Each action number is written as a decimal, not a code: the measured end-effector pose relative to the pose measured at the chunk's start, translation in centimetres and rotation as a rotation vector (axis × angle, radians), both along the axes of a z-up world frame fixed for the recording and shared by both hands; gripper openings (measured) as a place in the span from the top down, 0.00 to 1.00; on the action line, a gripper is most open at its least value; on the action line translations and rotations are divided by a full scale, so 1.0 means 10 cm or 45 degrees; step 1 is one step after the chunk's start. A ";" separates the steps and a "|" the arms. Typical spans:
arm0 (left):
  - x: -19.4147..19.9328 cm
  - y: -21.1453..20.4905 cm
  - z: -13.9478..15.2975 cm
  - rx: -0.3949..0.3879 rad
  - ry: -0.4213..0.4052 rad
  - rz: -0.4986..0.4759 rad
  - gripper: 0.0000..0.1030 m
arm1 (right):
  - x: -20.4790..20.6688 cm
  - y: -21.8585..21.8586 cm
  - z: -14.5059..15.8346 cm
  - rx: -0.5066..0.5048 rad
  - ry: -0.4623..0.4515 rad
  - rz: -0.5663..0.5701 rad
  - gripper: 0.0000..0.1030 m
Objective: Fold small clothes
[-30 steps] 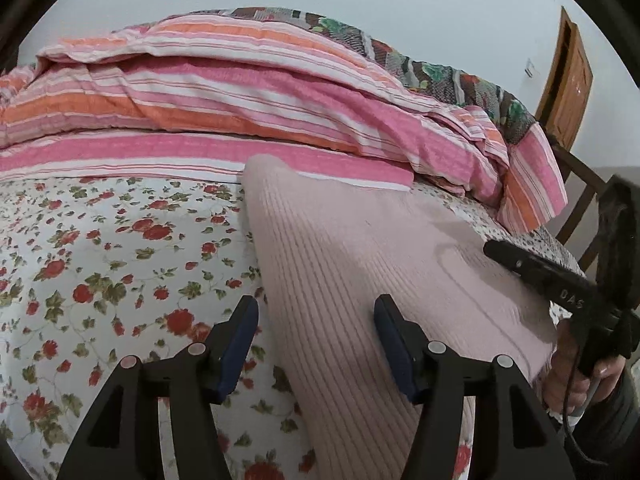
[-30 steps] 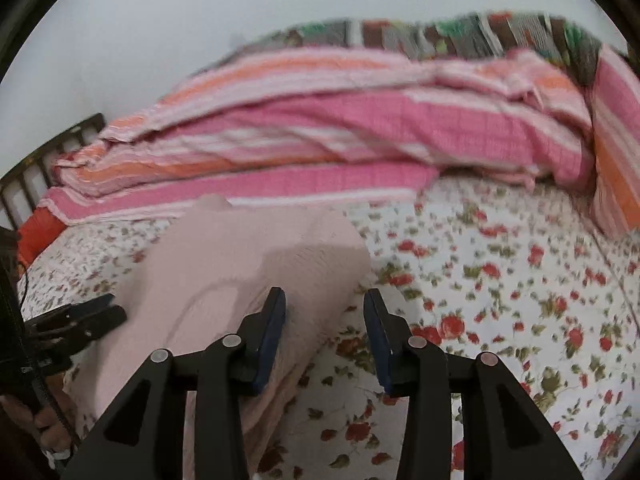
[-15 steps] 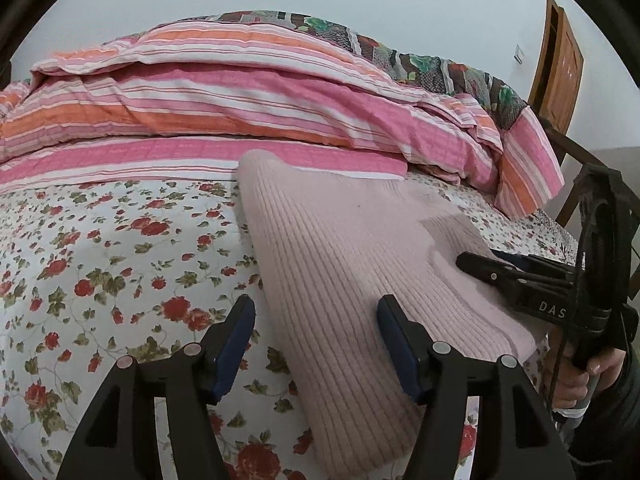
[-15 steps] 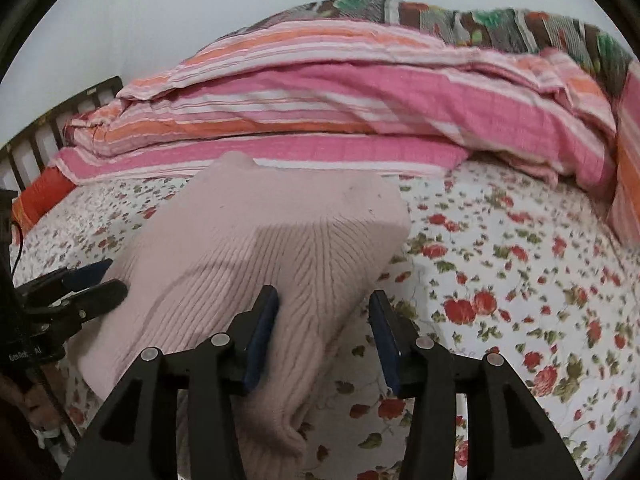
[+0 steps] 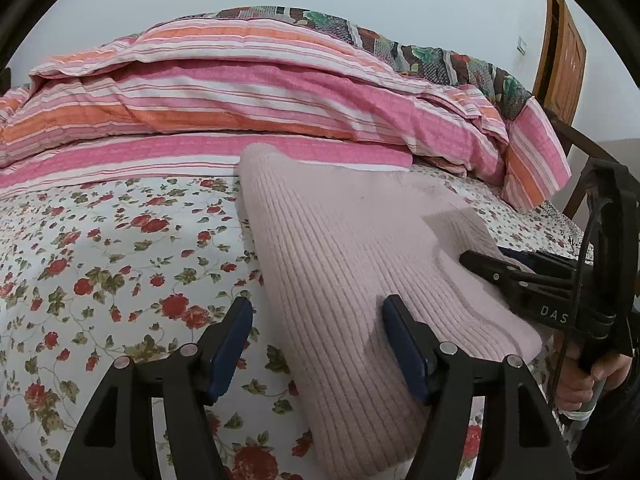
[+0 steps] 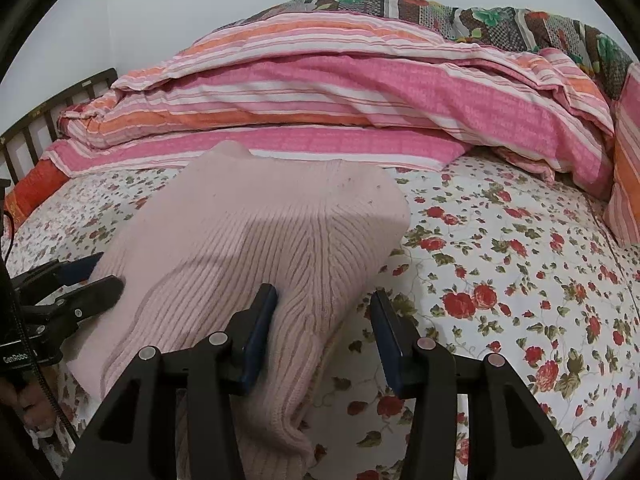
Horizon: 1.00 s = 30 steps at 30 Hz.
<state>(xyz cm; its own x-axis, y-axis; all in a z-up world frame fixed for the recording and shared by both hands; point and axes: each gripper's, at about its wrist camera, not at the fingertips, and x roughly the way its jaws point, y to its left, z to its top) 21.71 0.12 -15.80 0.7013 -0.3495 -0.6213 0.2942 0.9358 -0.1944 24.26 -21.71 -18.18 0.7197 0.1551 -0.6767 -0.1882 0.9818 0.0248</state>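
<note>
Left wrist view: we see the pink ribbed sweater (image 5: 344, 264) lying folded on the floral bedsheet (image 5: 100, 264), its near edge between the spread jaws of the left gripper (image 5: 318, 344), which hold nothing. At three o'clock the right gripper (image 5: 496, 268) rests at the sweater's far side; in its own view the right gripper (image 6: 324, 332) is likewise wide open, empty, its left finger touching knit. To fold well, we judge each jaw should close on a full edge thickness, then lift evenly. Both grippers point toward twelve o'clock, at the striped quilt (image 5: 240, 92).
</note>
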 end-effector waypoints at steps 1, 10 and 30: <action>0.00 -0.01 0.00 0.004 -0.001 0.002 0.34 | 0.00 0.01 -0.01 -0.009 -0.004 -0.001 0.56; 0.00 -0.05 -0.02 0.042 0.008 0.004 0.32 | -0.01 0.04 -0.04 -0.031 0.015 -0.012 0.56; 0.09 0.09 0.11 -0.077 -0.020 0.023 0.33 | -0.08 -0.20 0.22 0.166 -0.068 -0.012 0.46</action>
<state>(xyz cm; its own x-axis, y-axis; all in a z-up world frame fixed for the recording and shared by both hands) 22.64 1.03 -14.69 0.7175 -0.3733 -0.5881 0.2806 0.9276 -0.2466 23.49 -23.70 -15.97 0.7558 0.2321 -0.6123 -0.1835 0.9727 0.1422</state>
